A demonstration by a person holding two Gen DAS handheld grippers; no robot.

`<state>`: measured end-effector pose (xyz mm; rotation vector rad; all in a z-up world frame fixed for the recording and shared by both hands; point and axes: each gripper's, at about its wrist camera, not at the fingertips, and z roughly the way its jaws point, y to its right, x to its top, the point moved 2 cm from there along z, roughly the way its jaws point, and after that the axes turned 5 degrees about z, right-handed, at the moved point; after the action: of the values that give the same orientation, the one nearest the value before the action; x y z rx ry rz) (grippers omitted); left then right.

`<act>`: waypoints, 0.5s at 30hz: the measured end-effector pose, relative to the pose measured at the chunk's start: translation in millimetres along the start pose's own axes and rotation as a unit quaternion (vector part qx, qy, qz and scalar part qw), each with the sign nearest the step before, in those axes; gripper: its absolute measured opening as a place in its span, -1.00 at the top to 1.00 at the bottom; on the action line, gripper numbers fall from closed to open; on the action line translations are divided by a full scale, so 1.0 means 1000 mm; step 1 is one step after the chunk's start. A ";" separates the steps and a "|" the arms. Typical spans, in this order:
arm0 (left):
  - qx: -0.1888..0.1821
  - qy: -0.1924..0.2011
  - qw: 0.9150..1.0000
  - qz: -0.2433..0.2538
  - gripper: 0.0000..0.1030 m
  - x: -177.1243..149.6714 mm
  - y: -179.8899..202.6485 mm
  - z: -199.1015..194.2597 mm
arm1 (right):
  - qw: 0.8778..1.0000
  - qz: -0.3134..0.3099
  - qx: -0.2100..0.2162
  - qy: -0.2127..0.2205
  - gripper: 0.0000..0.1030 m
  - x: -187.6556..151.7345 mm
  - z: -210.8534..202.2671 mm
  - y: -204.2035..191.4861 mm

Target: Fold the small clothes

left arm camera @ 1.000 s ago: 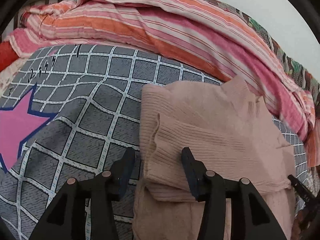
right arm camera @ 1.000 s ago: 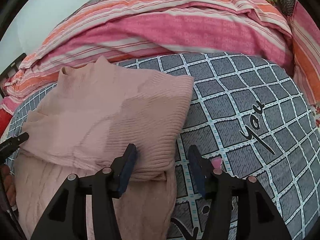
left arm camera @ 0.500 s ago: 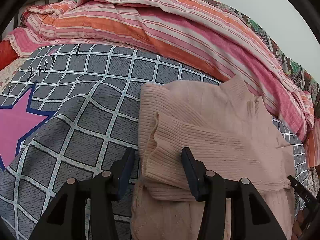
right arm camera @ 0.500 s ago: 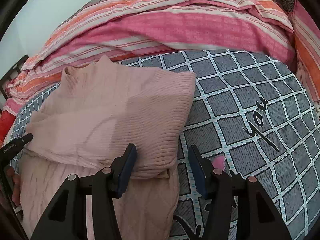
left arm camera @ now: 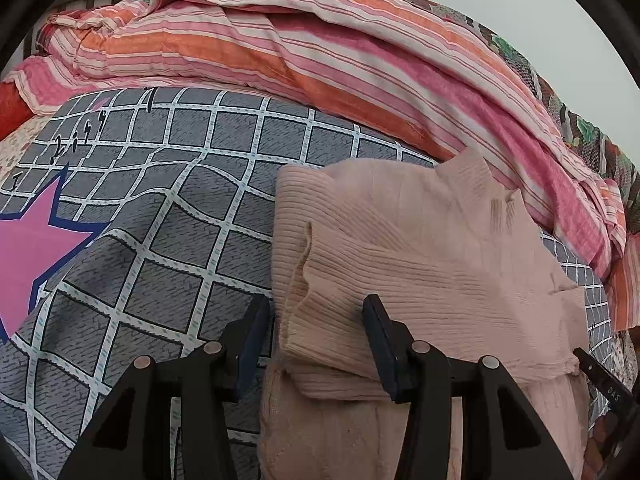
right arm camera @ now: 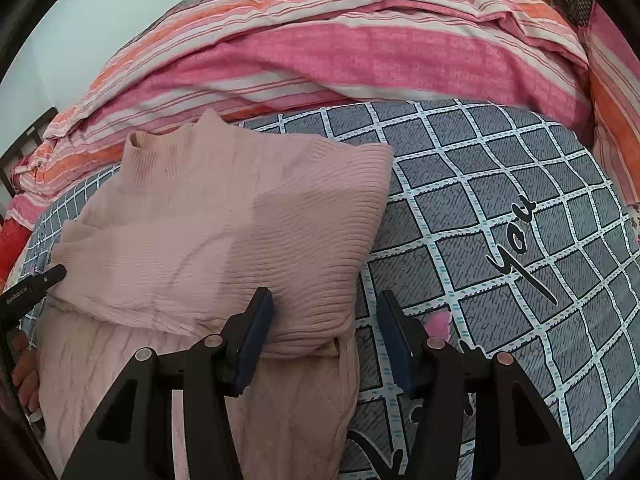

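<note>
Both left gripper [left arm camera: 312, 340] and right gripper [right arm camera: 324, 332] gape over the pink sweater [right arm camera: 224, 232], gripping nothing; uneven pinches could skew the fold

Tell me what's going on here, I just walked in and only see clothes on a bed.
A person is folding a pink sweater on a grey checked bedspread, with a gripper in each hand. The sleeves are folded in over the body. The left gripper is at the sweater's left edge and the right gripper at its right edge, both with jaws apart around the folded edge, not clamped. A striped quilt is heaped behind.
</note>
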<state>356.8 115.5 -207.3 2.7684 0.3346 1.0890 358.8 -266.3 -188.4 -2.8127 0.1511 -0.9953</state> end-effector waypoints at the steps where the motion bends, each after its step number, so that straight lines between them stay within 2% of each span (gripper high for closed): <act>1: -0.001 0.000 1.000 0.000 0.10 0.000 0.000 0.000 | 1.000 0.001 0.004 -0.003 -0.03 0.001 0.000 0.001; 6: -0.011 -0.001 1.000 0.003 0.09 -0.002 -0.002 -0.003 | 0.999 0.012 0.030 -0.009 -0.04 0.000 -0.007 0.006; 15: -0.019 0.003 1.000 0.017 0.06 -0.012 0.000 -0.014 | 1.000 -0.009 0.010 0.005 -0.04 -0.012 -0.023 0.001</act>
<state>338.6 113.0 -204.8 2.7482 0.2645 1.0987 335.4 -268.5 -178.4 -2.7954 0.1175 -1.0093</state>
